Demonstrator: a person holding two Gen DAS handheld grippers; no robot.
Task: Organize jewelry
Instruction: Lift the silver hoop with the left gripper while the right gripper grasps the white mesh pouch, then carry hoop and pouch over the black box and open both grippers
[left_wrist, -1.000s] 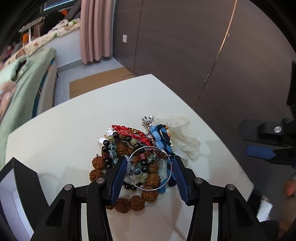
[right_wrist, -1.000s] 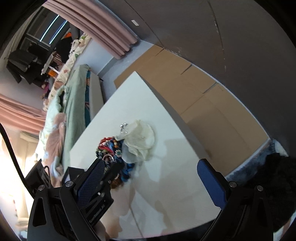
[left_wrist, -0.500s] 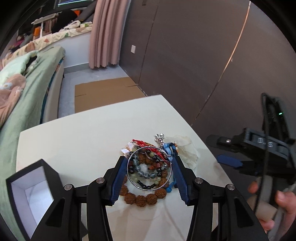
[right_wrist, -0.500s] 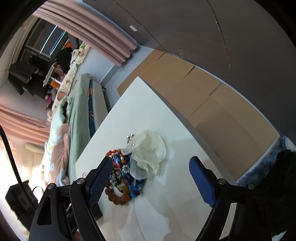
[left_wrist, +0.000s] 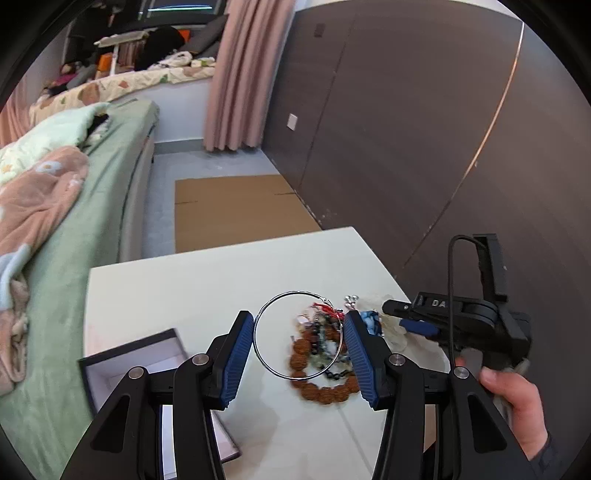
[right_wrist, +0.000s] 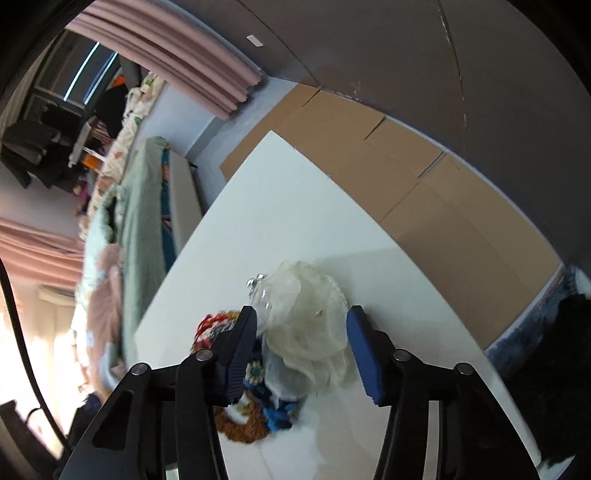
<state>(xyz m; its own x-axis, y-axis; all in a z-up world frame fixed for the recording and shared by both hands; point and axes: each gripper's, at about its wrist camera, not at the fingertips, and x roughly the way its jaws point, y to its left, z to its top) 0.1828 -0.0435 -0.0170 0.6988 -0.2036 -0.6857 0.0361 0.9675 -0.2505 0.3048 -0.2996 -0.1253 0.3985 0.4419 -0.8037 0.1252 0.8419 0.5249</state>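
My left gripper is shut on a thin silver hoop bangle and holds it above the white table. Below it lies a pile of beaded bracelets. An open dark box with a white lining stands at the lower left. My right gripper is open and hovers around a sheer white organza pouch, with the bracelet pile to its lower left. The right gripper also shows in the left wrist view, by the pouch.
The table's far and right edges drop to a floor with flattened cardboard. A bed with green bedding runs along the left. A dark wall stands at the right.
My left gripper has lifted the silver hoop off the pile and moved left, bringing the box into view. My right gripper has come down over the organza pouch and its jaws have narrowed.
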